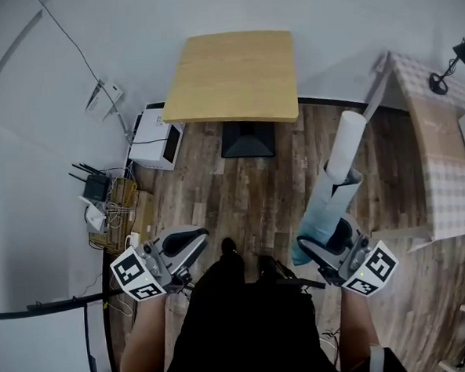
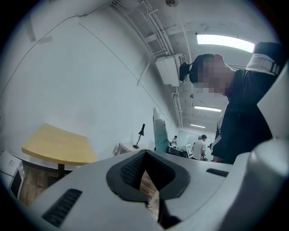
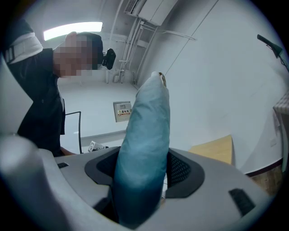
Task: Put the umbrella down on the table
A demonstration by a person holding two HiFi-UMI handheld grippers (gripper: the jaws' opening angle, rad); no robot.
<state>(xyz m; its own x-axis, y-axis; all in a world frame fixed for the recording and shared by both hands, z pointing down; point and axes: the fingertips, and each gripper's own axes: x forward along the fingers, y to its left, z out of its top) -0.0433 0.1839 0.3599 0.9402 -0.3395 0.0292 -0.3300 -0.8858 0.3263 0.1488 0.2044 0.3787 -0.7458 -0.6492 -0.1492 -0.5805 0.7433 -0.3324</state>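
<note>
Head view is showing the table standing ahead against the wall. Its pale wooden top is lying bare from edge to edge on a black pedestal, and a wide stretch of plank floor is lying open between it and the person. Along the left wall a white box, a router and loose cables are crowding the floor's edge. To the right a checked-cloth counter carrying a black desk lamp is closing in that side.

Right gripper view is catching a small wall plate whose print is too small to read. The cubes on both grippers are wearing black-and-white square markers.

The umbrella is folded, its pale teal fabric bunching loosely and its white cylindrical end pointing up and forward toward the table's right corner. It is being held in the air, well short of the table. The right gripper is clamping its jaws around the fabric near the lower end. The left gripper is hanging at the person's left with its jaws drawn together on nothing, only a sliver of floor showing through their recess.
</note>
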